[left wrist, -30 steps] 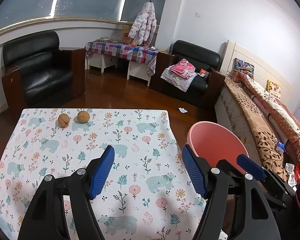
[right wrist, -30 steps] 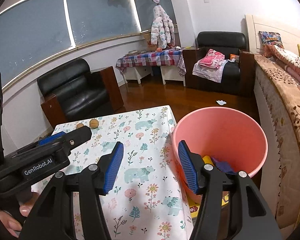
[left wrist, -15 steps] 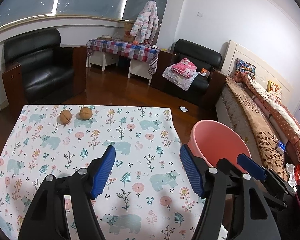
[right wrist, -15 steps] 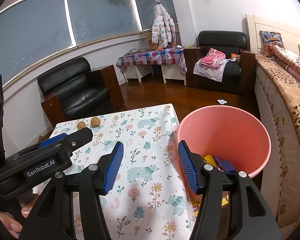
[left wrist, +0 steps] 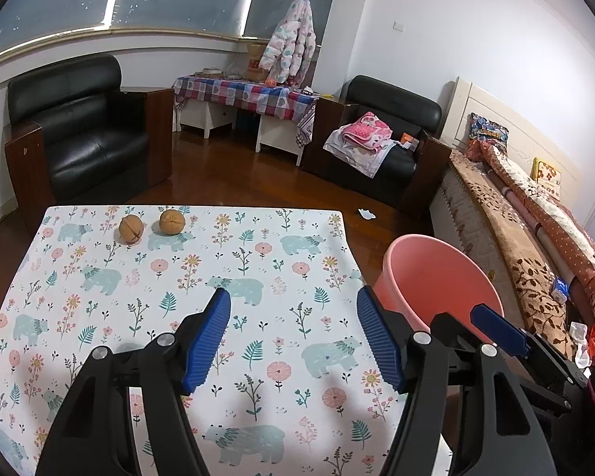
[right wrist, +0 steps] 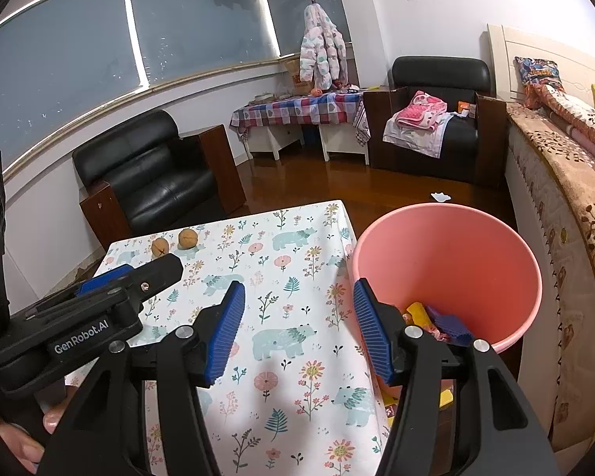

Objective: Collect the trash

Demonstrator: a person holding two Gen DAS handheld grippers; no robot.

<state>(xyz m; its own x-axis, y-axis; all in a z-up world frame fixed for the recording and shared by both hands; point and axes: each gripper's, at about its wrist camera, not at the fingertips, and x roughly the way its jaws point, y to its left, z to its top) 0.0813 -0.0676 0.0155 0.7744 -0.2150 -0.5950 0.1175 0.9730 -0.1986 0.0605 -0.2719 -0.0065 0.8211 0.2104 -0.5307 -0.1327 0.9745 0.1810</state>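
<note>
Two brown walnuts (left wrist: 131,229) (left wrist: 172,222) lie near the far left edge of the table with the bear-and-flower cloth (left wrist: 186,277); the right wrist view shows the walnuts (right wrist: 159,246) (right wrist: 187,238) too. A pink bucket (right wrist: 448,261) stands on the floor by the table's right side, with yellow and blue wrappers (right wrist: 436,317) at its bottom. My left gripper (left wrist: 293,317) hovers open over the cloth, nothing between its blue pads. My right gripper (right wrist: 297,309) is open too, straddling the table's right edge and the pink bucket (left wrist: 436,277) rim.
Beyond the table stand two black armchairs (left wrist: 79,127) (left wrist: 384,146), a small table with a plaid cloth (left wrist: 250,95) and a bed (left wrist: 535,238) along the right wall. A scrap of white paper (left wrist: 365,213) lies on the wooden floor. A person's fingers (right wrist: 27,436) hold the left gripper.
Both views have drifted slightly, so the walnuts and the bucket sit a little lower in frame. Both grippers stay open and empty.
</note>
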